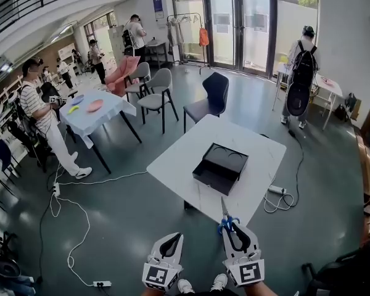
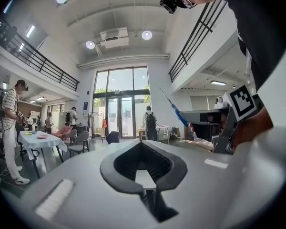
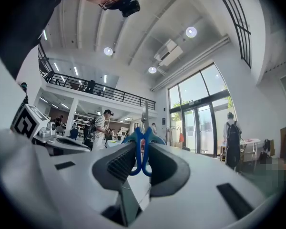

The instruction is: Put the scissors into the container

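Right tool around scissors (blue handles)

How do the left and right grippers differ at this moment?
The right gripper is shut on the blue-handled scissors, blades pointing ahead; the left gripper is shut on nothing. In the head view the right gripper reaches nearer the table than the left gripper. Both are white with black pads, and neither is over the container.
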Demonstrator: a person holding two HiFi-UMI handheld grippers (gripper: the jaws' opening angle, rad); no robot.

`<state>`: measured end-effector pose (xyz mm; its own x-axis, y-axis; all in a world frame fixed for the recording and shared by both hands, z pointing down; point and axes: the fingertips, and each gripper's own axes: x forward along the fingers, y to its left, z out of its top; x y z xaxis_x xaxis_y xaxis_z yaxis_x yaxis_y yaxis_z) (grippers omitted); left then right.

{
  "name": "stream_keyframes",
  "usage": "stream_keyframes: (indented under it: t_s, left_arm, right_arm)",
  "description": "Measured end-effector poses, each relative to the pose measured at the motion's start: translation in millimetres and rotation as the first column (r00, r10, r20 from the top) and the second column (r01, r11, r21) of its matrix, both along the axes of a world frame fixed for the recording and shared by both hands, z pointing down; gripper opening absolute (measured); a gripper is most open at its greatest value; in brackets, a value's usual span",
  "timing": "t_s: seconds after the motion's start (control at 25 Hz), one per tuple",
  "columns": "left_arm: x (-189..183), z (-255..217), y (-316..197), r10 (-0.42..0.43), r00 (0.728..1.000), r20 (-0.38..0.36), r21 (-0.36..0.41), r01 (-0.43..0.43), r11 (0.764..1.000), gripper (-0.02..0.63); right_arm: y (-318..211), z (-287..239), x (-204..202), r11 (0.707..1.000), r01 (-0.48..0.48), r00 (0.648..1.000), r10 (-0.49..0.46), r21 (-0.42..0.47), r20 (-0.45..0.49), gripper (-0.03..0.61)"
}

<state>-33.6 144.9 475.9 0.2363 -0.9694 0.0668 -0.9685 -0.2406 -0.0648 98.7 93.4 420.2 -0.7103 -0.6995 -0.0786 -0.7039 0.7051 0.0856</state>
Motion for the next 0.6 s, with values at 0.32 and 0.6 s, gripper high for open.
stream_keyframes:
  t_s: [0.32, 0.6]
  left_arm:
    - [32, -12, -22, -0.013, 0.997, -0.070, 0.029, 0.015, 0.999, 0.009]
    - [30, -5, -29, -0.035, 0.996, -0.080, 0.011, 0.036, 0.999, 0.009]
  right_arm:
    - [-12, -4, 32, 1.000, -0.016, 1.000, 0.016, -0.011, -0.009, 0.091]
    - [-21, 3, 34, 1.000, 0.003, 1.000, -0.004, -0.024, -0.019, 0.091]
